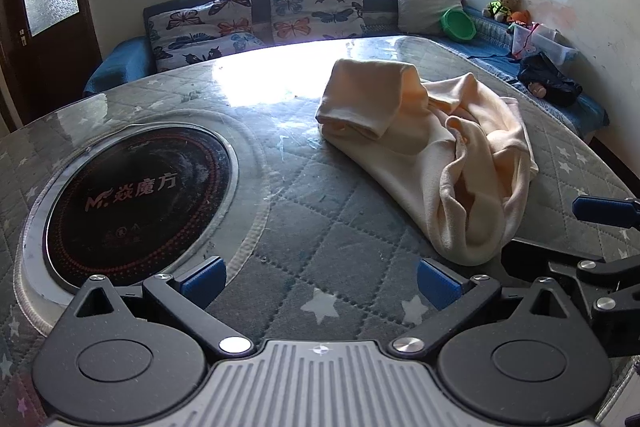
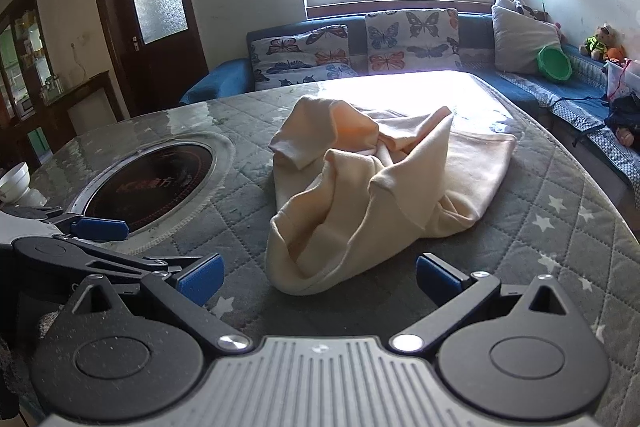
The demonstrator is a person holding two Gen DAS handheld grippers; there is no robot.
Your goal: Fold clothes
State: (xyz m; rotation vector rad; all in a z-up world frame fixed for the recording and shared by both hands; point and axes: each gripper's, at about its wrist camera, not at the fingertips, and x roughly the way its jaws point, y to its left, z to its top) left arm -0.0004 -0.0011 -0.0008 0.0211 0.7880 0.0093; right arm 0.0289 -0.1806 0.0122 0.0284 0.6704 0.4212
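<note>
1. Nearest, the left gripper [image 1: 320, 281] and the right gripper [image 2: 320, 277] both hover over the tabletop [image 1: 304, 227] with jaws spread wide, grasping nothing.
2. One cream garment [image 2: 376, 195] lies crumpled in a heap near the tabletop's middle, just ahead of the right gripper, untouched.
3. One round black cooktop [image 1: 136, 199] is set into the tabletop toward its left edge, apart from the garment.
4. One white bowl [image 2: 16, 181] sits at the far left edge.
5. Beyond the far edge, a blue sofa [image 2: 224, 79] holds two butterfly cushions [image 2: 300, 57], one grey pillow [image 2: 520, 39] and one green bowl [image 2: 554, 63].
</note>
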